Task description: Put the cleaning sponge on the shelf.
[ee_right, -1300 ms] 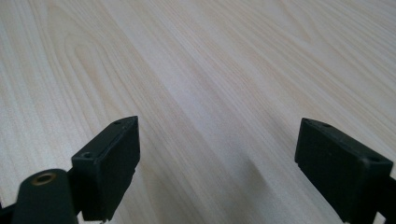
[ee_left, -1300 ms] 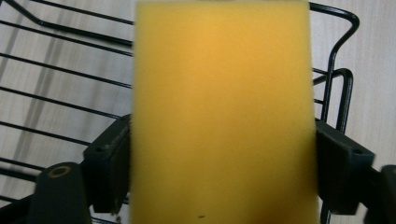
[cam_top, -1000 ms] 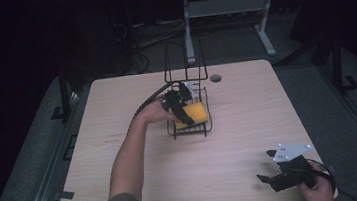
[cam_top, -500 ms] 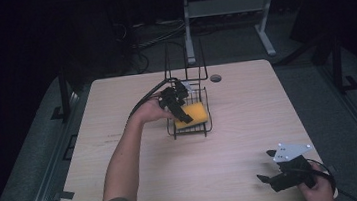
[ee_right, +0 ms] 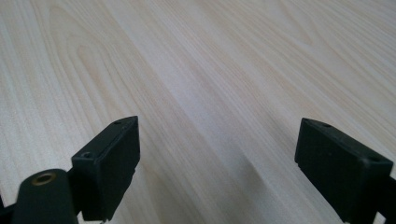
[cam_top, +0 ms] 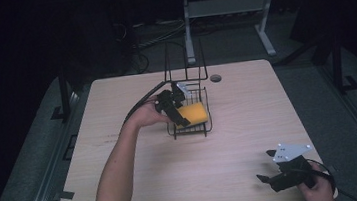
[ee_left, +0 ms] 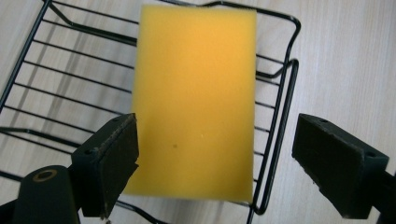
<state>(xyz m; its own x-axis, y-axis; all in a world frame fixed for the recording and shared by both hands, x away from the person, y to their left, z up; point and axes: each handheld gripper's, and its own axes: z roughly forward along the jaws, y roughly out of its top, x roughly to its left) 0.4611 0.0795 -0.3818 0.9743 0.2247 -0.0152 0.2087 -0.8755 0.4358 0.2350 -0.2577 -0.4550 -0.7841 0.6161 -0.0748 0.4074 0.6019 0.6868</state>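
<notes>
pale wood desk (cam_top: 140,185) sits in a dark room. near its centre, toward 12 o'clock, a black wire basket (cam_top: 204,125) holds a yellow sponge (cam_top: 193,114) lying flat. the left claw (cam_top: 181,123) hovers over the sponge, jaws spread. at 5 o'clock the right claw (cam_top: 265,179) rests low, jaws spread.

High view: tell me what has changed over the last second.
Hardly anything. The left gripper hovers over the yellow sponge in the black wire basket as before, its hand shifted only slightly; its jaws are open, gripping nothing. The sponge, basket and right gripper at the table's near right corner stayed put.
</notes>
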